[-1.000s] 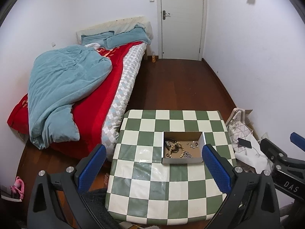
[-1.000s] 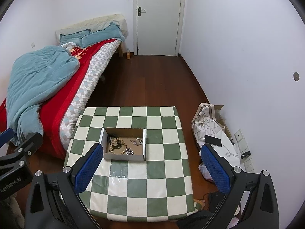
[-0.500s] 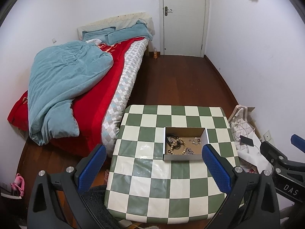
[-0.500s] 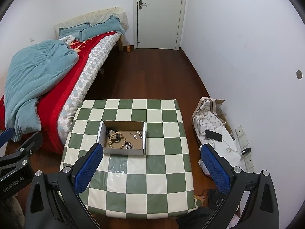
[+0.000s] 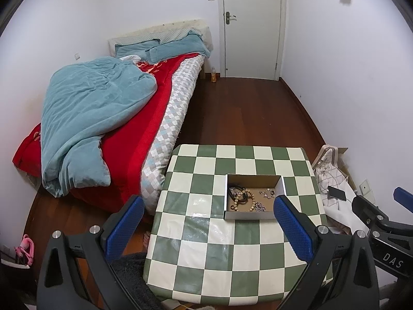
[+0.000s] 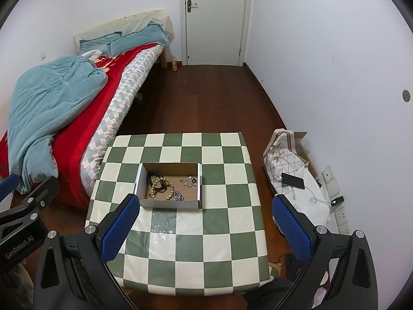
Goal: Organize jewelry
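Observation:
A shallow cardboard box [image 5: 251, 215] [image 6: 170, 203] sits on a green-and-white checkered table [image 5: 206, 258] [image 6: 219, 245]. Inside lie a wooden bead bracelet [image 5: 248, 201] [image 6: 162, 187], a black cord piece [image 5: 236, 191] [image 6: 155, 177] and silver chains [image 5: 268, 193] [image 6: 189, 181]. My left gripper [image 5: 207, 223] is open and empty, high above the table's near side. My right gripper [image 6: 205, 222] is open and empty, also well above the table. Each gripper shows at the edge of the other's view.
A bed [image 5: 134, 134] with a teal duvet and red cover stands left of the table. A white bag [image 6: 291, 170] with a phone [image 6: 293, 180] lies on the floor at the right wall. A closed door [image 6: 215, 18] is at the far end.
Both grippers have tilted up and pulled back slightly; the table and box sit lower in both views. Both jaws stay open and the jewelry has not moved.

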The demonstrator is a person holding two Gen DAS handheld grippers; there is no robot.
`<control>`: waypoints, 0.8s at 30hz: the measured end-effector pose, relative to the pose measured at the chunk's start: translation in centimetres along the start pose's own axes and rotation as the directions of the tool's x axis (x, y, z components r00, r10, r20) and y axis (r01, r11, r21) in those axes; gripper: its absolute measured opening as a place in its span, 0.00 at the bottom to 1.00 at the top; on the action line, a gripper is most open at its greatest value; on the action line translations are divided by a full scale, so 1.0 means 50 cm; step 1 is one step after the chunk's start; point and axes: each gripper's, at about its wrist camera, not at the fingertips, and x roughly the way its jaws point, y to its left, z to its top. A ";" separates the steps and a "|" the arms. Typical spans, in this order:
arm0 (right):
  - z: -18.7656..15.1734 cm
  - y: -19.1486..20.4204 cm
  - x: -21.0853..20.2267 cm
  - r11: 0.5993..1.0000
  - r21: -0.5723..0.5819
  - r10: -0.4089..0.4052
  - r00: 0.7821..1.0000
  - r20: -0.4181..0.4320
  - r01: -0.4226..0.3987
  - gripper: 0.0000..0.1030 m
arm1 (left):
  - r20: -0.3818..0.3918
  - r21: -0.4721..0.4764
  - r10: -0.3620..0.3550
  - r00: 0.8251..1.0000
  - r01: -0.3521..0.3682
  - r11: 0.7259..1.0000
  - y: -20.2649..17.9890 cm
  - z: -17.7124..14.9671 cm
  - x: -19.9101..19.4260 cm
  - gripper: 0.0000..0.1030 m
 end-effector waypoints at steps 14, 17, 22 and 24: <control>-0.008 0.007 0.001 1.000 0.004 0.003 1.000 0.001 -0.003 1.00 | 0.010 -0.001 -0.003 1.000 0.003 1.000 0.008 0.001 -0.009 1.00; -0.009 0.009 0.000 1.000 0.005 0.005 1.000 0.004 -0.005 1.00 | 0.012 -0.001 0.001 1.000 -0.001 1.000 0.007 0.001 -0.008 1.00; -0.002 0.008 -0.003 1.000 0.005 0.005 1.000 0.005 -0.005 1.00 | 0.014 -0.003 0.000 1.000 0.000 1.000 0.008 0.002 -0.011 1.00; -0.002 0.008 -0.003 1.000 0.005 0.006 1.000 0.005 -0.006 1.00 | 0.013 -0.003 -0.001 1.000 0.001 1.000 0.010 0.002 -0.011 1.00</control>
